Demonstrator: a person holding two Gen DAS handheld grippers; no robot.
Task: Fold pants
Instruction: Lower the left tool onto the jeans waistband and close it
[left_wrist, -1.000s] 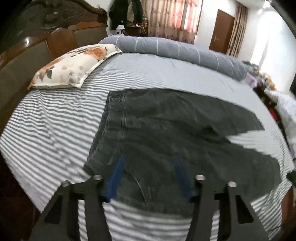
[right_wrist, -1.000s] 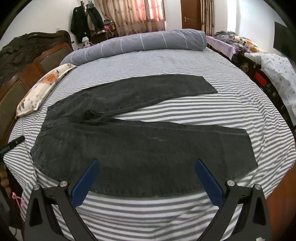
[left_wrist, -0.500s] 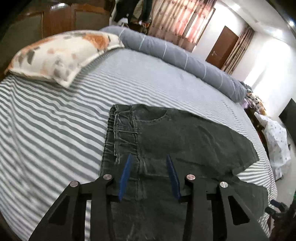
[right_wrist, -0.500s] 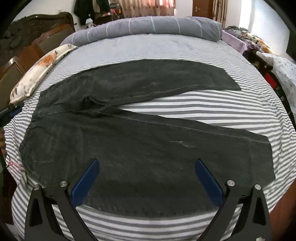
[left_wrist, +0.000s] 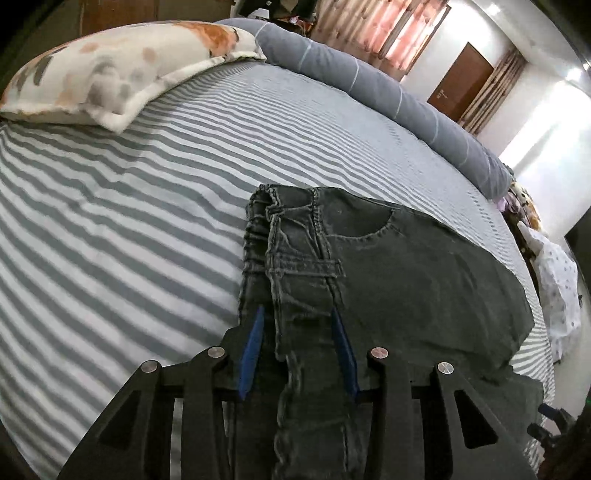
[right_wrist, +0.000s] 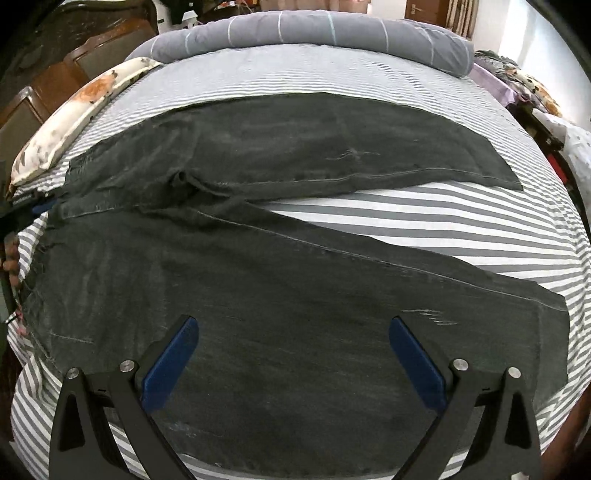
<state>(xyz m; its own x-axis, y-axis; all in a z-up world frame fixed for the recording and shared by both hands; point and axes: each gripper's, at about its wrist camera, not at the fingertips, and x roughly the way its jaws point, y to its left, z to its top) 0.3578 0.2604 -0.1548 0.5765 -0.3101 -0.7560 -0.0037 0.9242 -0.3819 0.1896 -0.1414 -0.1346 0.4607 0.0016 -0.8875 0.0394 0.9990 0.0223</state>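
Dark grey jeans (right_wrist: 280, 288) lie spread flat on the striped bed, legs apart in a V, waistband at the left. In the left wrist view the waistband (left_wrist: 295, 243) with belt loops and a pocket is close up. My left gripper (left_wrist: 297, 325) is low over the waistband, its blue fingers (left_wrist: 253, 347) partly open on either side of the waistband fabric, not clamped. My right gripper (right_wrist: 293, 339) is wide open and empty, hovering over the near leg. The left gripper shows at the left edge of the right wrist view (right_wrist: 26, 212).
A floral pillow (left_wrist: 122, 70) lies at the head of the bed and a rolled grey duvet (right_wrist: 317, 33) along the far side. A wooden headboard (right_wrist: 55, 70) stands at the left. Cluttered bedding (left_wrist: 557, 273) lies beyond the right bed edge.
My left gripper has moved forward and down onto the waistband and its fingers have narrowed. My right gripper has come closer over the near leg, still wide open.
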